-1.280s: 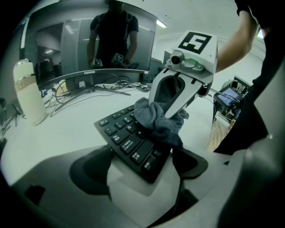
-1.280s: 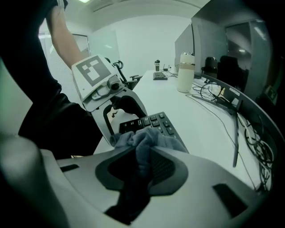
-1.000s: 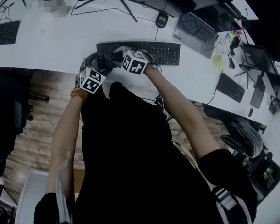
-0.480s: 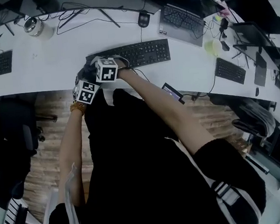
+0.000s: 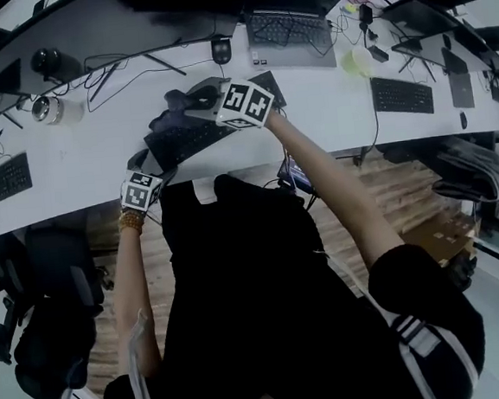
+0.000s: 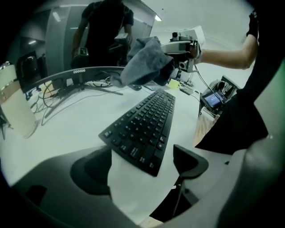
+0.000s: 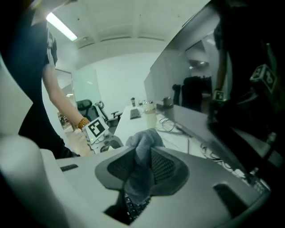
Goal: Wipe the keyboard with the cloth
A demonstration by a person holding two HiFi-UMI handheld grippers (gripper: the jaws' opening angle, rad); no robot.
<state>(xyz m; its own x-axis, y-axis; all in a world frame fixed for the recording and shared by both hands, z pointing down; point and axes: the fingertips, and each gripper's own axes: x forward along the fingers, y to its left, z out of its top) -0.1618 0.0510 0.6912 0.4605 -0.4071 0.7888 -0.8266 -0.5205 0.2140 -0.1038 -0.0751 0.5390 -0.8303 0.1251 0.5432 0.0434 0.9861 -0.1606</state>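
Currently grey bunched fabric cloth (image 7: 141, 143) is pinched between closed jaws of right gripper (image 7: 142, 165) and held clear above far end of black full-size keyboard (image 6: 143, 128). Keyboard is laid slantwise on white desk (image 6: 67, 120). Left gripper (image 6: 141, 165) jaws are parted, nothing clamped; keyboard's near corner is seen between them, untouched. Step judged: cloth off keys, no wiping contact. Next: cloth to be lowered onto key rows and dragged lengthwise; keyboard probably to be steadied first.
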